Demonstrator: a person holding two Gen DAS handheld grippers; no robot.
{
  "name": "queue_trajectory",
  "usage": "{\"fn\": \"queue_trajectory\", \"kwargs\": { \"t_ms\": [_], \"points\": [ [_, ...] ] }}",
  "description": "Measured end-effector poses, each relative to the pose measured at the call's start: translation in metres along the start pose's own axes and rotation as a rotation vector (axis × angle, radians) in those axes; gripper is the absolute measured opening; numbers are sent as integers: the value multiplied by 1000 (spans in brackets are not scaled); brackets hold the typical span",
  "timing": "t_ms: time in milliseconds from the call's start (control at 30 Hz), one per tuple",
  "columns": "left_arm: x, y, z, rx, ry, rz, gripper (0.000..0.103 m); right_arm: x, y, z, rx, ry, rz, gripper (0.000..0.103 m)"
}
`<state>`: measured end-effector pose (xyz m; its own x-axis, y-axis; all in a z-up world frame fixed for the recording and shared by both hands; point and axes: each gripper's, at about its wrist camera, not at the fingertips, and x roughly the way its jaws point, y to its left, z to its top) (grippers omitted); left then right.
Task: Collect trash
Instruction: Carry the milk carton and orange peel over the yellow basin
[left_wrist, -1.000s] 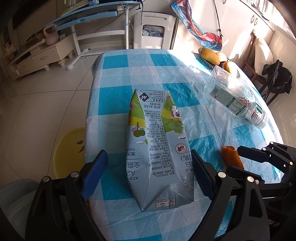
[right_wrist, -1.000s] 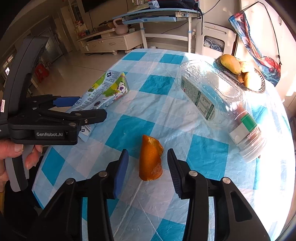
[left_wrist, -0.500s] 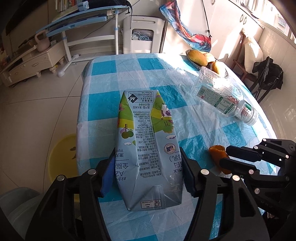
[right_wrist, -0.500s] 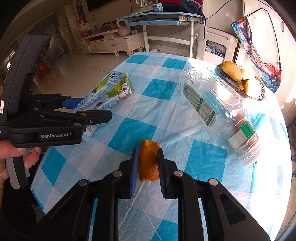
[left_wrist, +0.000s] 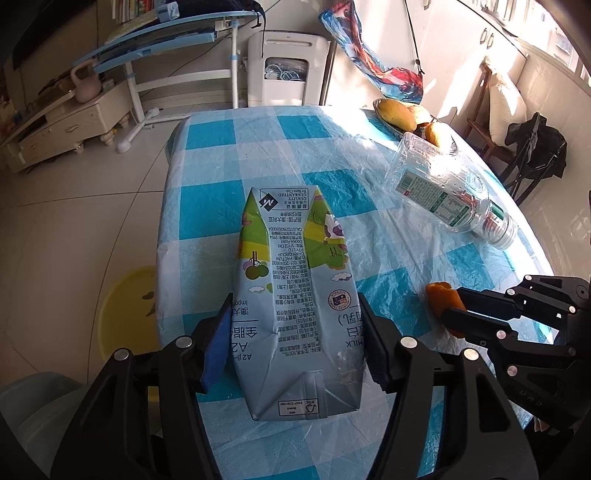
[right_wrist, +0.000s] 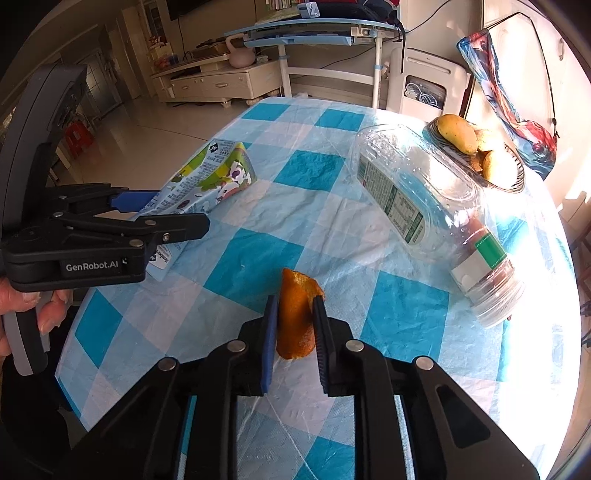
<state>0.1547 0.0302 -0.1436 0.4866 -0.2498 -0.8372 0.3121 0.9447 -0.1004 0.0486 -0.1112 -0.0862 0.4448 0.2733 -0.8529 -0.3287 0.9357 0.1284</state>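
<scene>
On the checkered table (right_wrist: 406, 317), the left gripper (left_wrist: 291, 341) pinches the milk carton (left_wrist: 291, 295), the right gripper (right_wrist: 293, 325) clamps the orange peel (right_wrist: 295, 314), and the plastic bottle (right_wrist: 424, 206) lies uncollected.

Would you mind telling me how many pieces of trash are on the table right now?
3: the carton in the left gripper, the peel in the right gripper, and the bottle lying near the fruit bowl.

We are seeing yellow mangoes (right_wrist: 456, 133) sitting in a dish (right_wrist: 513, 184) on the blue checked tablecloth (right_wrist: 314, 171).
</scene>
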Motion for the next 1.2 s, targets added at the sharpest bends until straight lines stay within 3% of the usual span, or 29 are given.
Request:
{"fn": "queue_trajectory", "kwargs": {
  "t_ms": [233,833,1200],
  "points": [
    [-20,5,4,-32,-91,-6,59,-6,3,5,10,-38,-4,17],
    [-47,20,8,-88,-180,-15,59,-23,-2,26,156,-169,47,17],
    [-61,35,6,-128,-223,6,59,-28,23,48,152,-226,88,17]
  ]
}}
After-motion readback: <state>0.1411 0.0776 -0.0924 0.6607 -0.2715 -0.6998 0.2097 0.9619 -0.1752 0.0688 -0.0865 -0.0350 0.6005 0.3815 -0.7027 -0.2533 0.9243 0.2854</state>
